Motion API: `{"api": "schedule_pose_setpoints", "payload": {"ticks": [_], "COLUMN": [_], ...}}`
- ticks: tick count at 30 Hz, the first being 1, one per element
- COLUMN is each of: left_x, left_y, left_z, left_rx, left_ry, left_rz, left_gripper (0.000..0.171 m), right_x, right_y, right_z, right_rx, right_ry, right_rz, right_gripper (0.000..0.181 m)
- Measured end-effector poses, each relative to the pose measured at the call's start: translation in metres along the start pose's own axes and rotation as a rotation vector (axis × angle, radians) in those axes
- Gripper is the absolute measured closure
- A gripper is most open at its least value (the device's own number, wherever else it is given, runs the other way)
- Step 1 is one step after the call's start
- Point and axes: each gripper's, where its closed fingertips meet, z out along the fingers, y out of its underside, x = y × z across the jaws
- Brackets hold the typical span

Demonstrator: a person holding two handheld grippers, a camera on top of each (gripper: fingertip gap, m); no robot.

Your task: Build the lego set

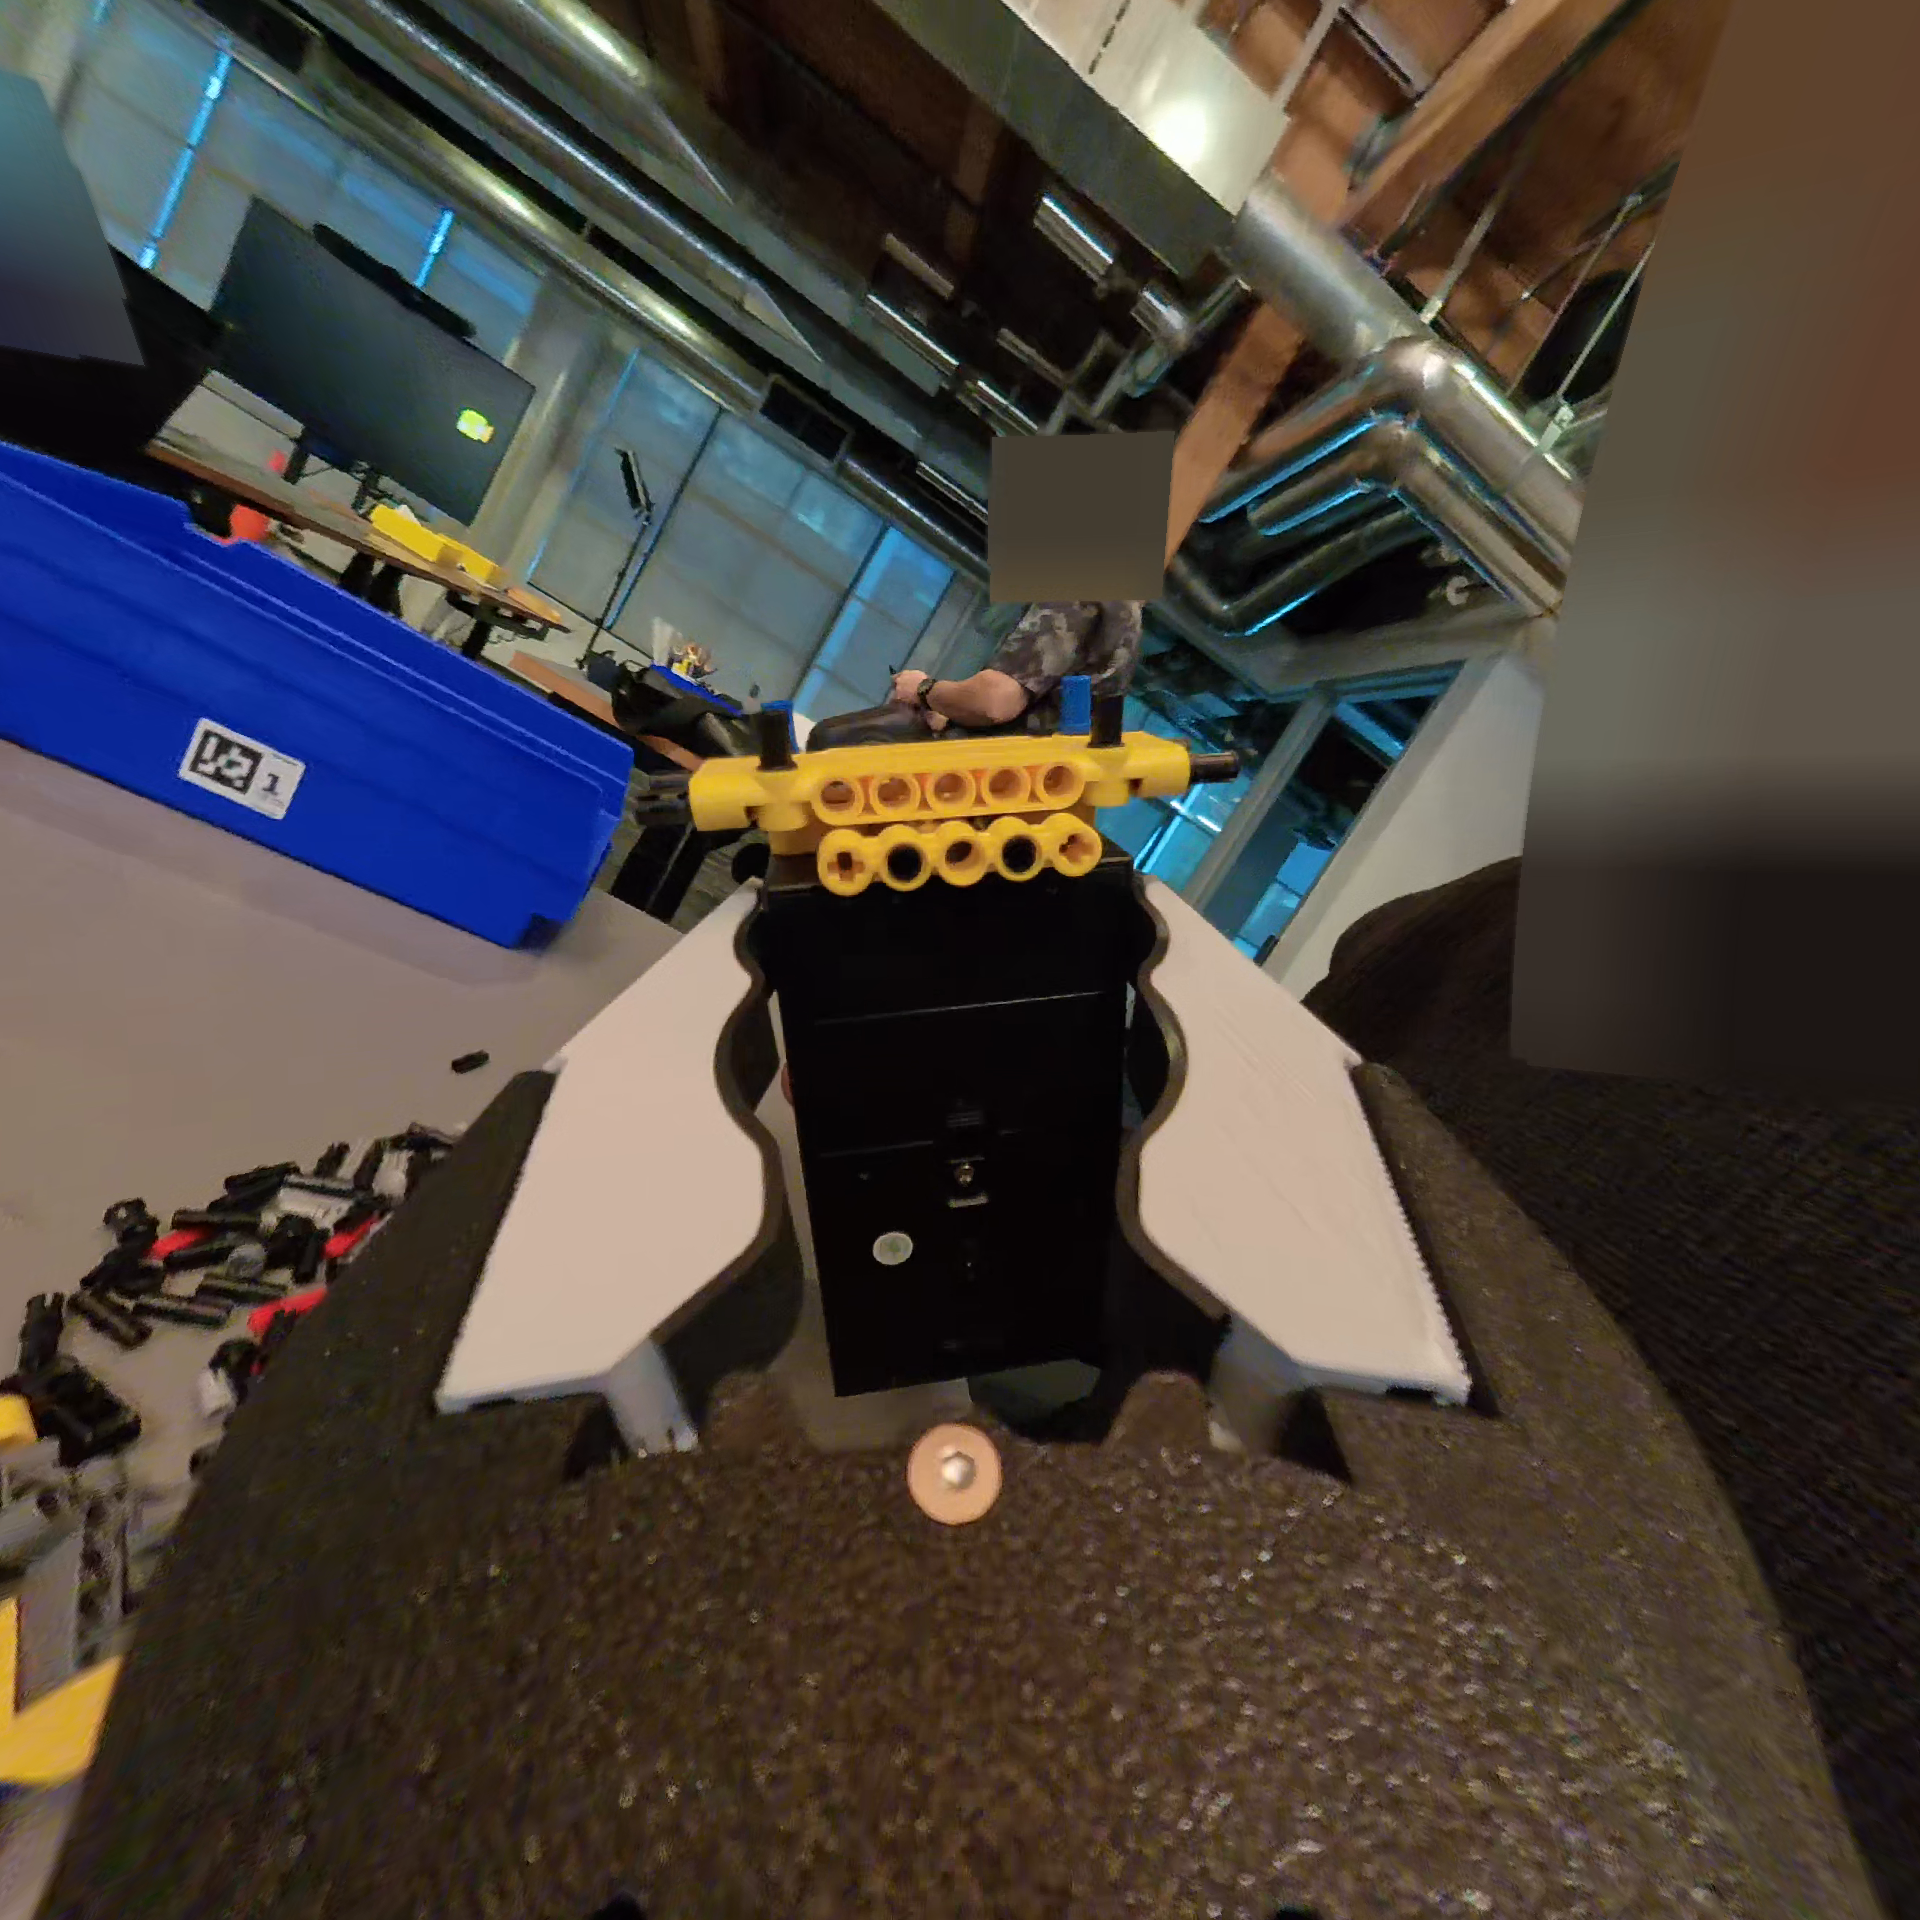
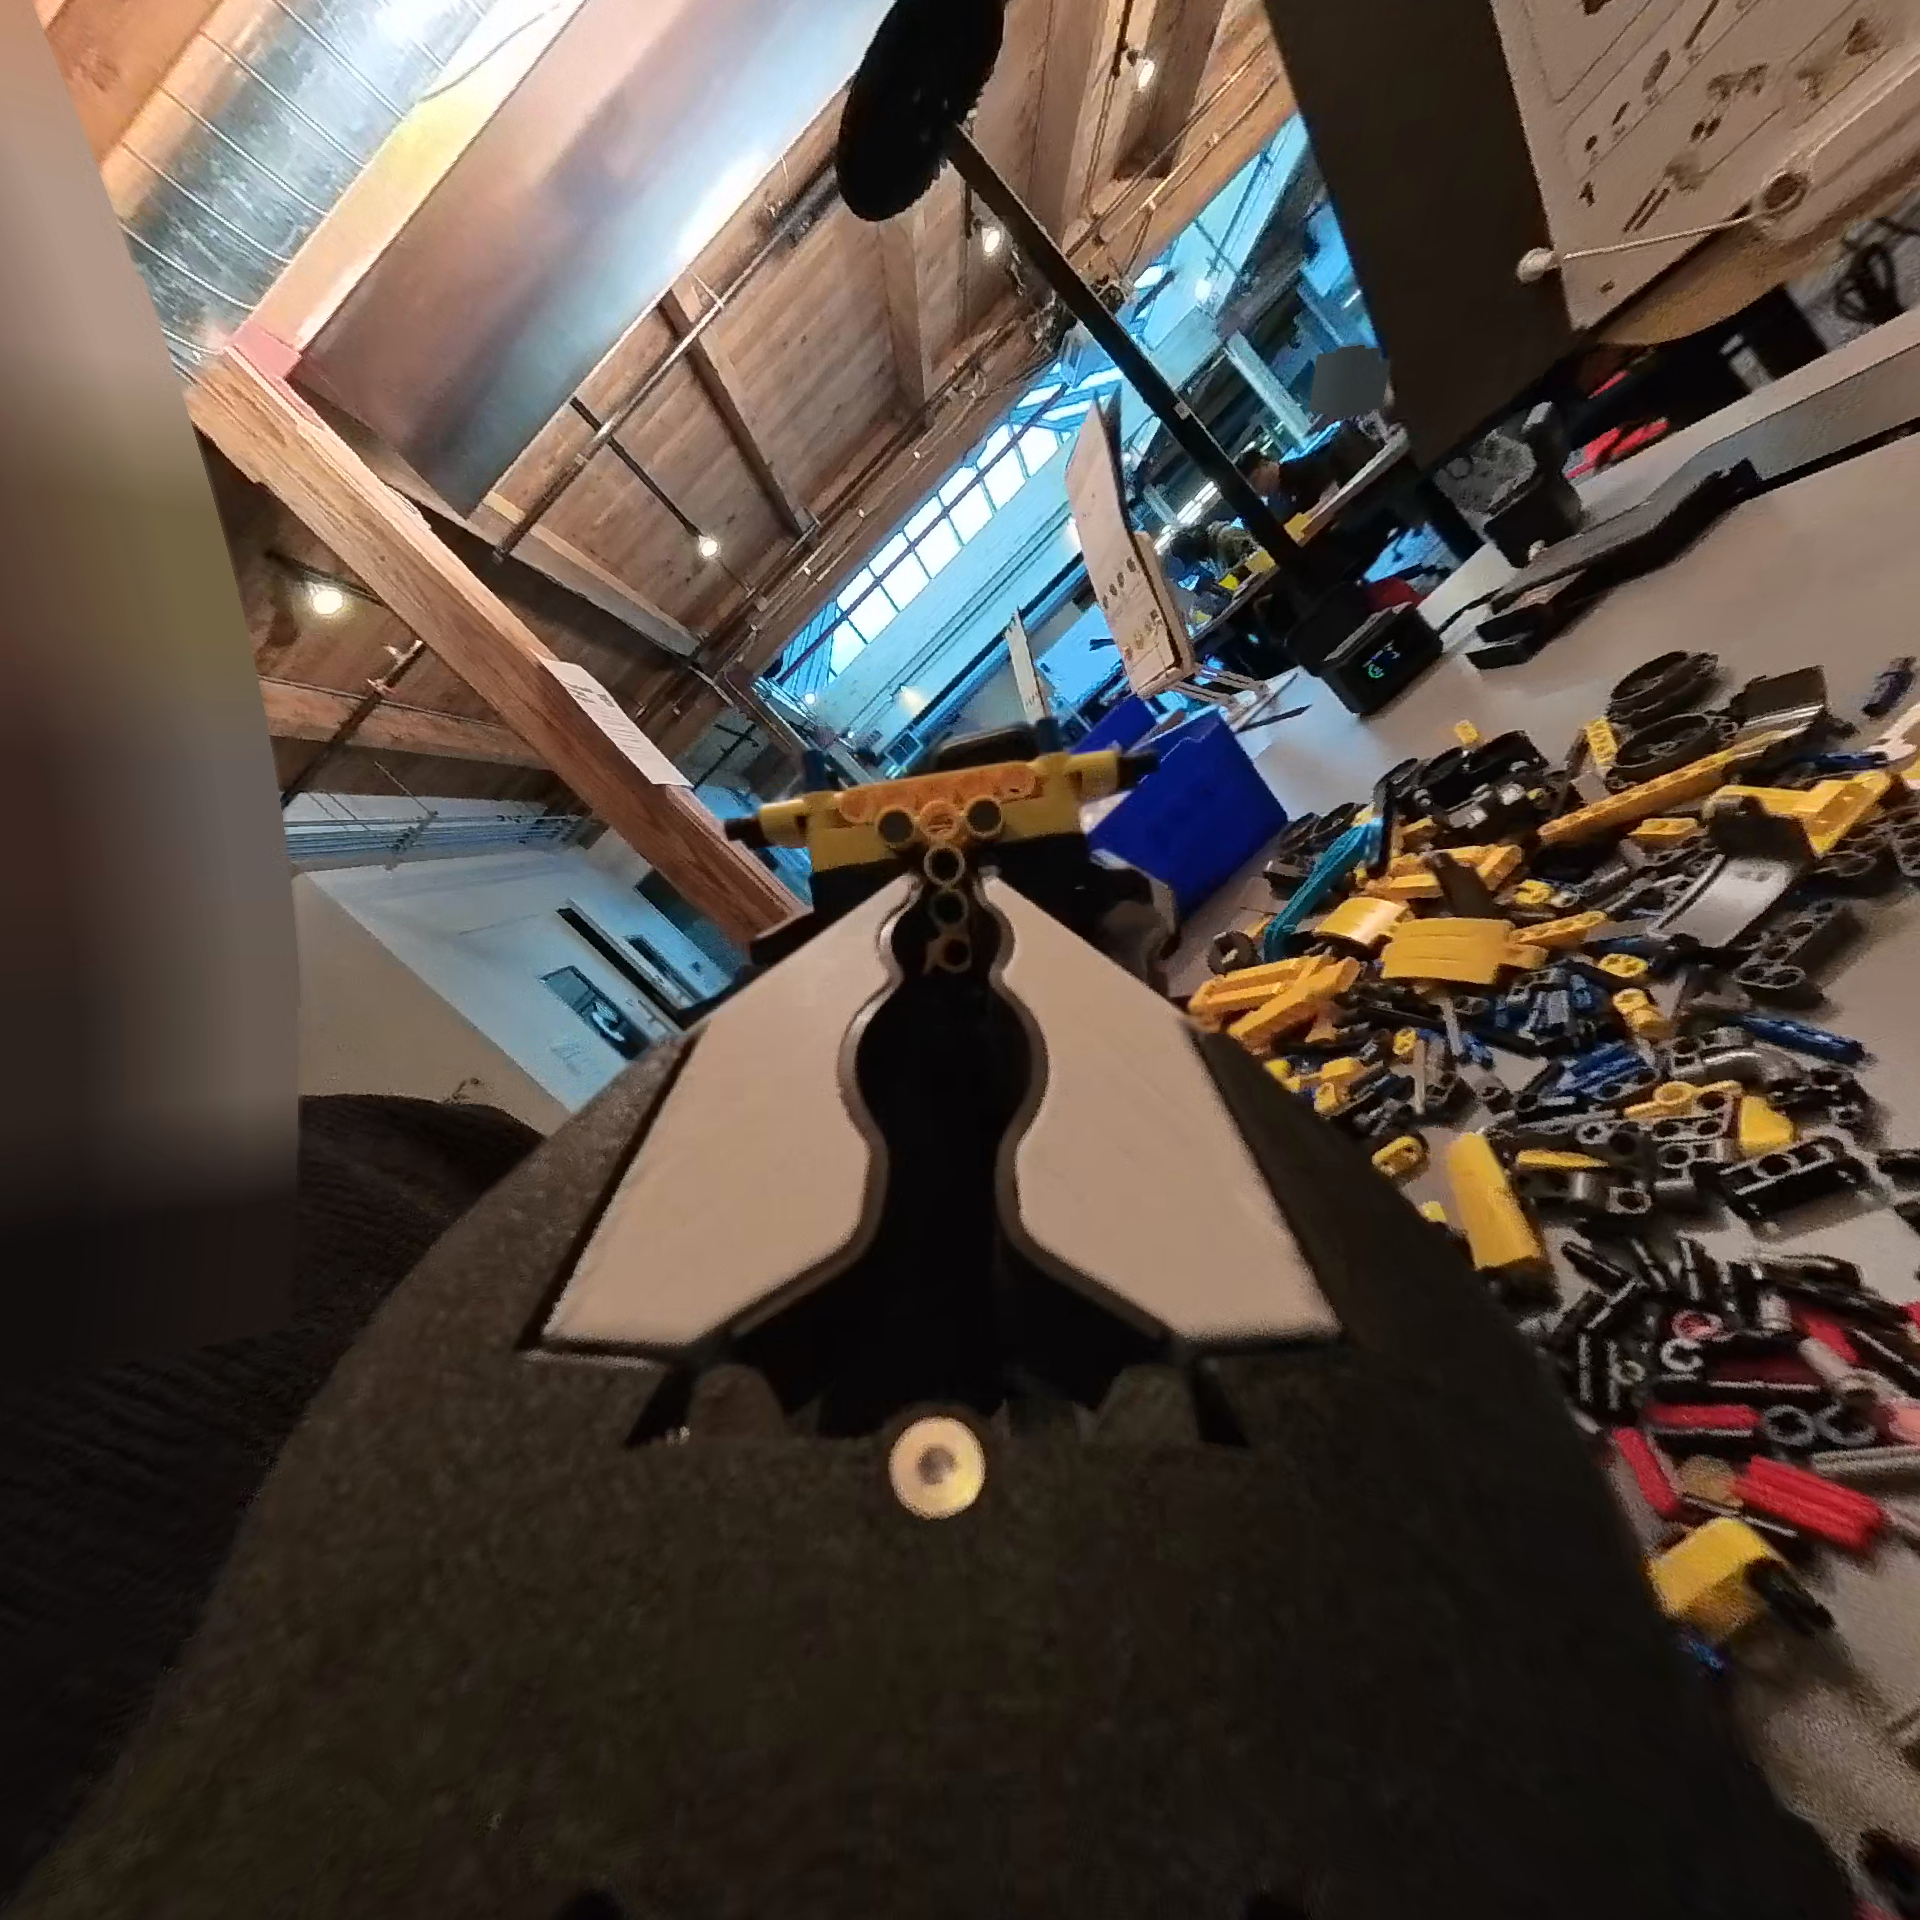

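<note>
1. Between the white fingers of the left gripper [image 1: 951,997] sits a tall black rectangular block [image 1: 951,1132], clamped on its two sides and standing up along the fingers' line.
2. On the block's far end rides a yellow plastic assembly of holed beams [image 1: 951,805], its long axis running crosswise to the fingers, with black pins sticking out at both ends and blue and black pegs on top.
3. From the right wrist view, the right gripper [image 2: 945,914] is pinched on a short dark holed beam [image 2: 945,904] that points straight at the same yellow assembly [image 2: 935,805] and touches its underside.
4. Both grippers thus meet at the assembly, raised above the grey tabletop [image 1: 208,987].
5. Beside them lie a blue plastic bin [image 1: 260,665] and a loose heap of yellow, black and red parts [image 2: 1610,1039].
</note>
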Motion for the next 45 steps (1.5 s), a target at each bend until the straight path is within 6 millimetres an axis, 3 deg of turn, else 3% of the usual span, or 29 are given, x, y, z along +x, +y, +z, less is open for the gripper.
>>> {"api": "schedule_pose_setpoints", "payload": {"ticks": [1,7,12,14,29,34,45], "left_x": [0.001,0.005,-0.017,-0.023,-0.021,-0.016,0.005], "left_y": [0.001,0.014,-0.013,-0.012,-0.006,-0.004,0.004], "left_z": [-0.002,-0.018,-0.053,-0.059,-0.045,-0.04,-0.031], "left_rx": [-0.002,-0.003,0.27,0.285,0.25,0.228,0.152], "left_ry": [-0.015,-0.073,-0.117,-0.14,-0.123,-0.104,-0.014], "left_rz": [-0.011,-0.158,-0.379,-0.402,-0.44,-0.433,-0.4], "left_gripper": [0.105,0.106,0.106,0.102,0.106,0.106,0.106], "right_x": [-0.001,-0.003,0.012,0.02,0.028,0.024,0.012], "right_y": [0.003,0.014,0.019,0.022,0.018,0.017,0.022], "right_z": [0.001,-0.003,-0.006,-0.004,0.002,0.003,0.002], "right_rx": [-0.014,-0.073,-0.073,-0.06,0.009,0.011,-0.102], "right_ry": [0.01,0.055,0.136,0.167,0.134,0.118,0.172], "right_rz": [-0.009,-0.034,-0.036,-0.058,-0.005,-0.022,-0.37], "right_gripper": [0.175,0.146,0.13,0.127,0.123,0.13,0.137]}}
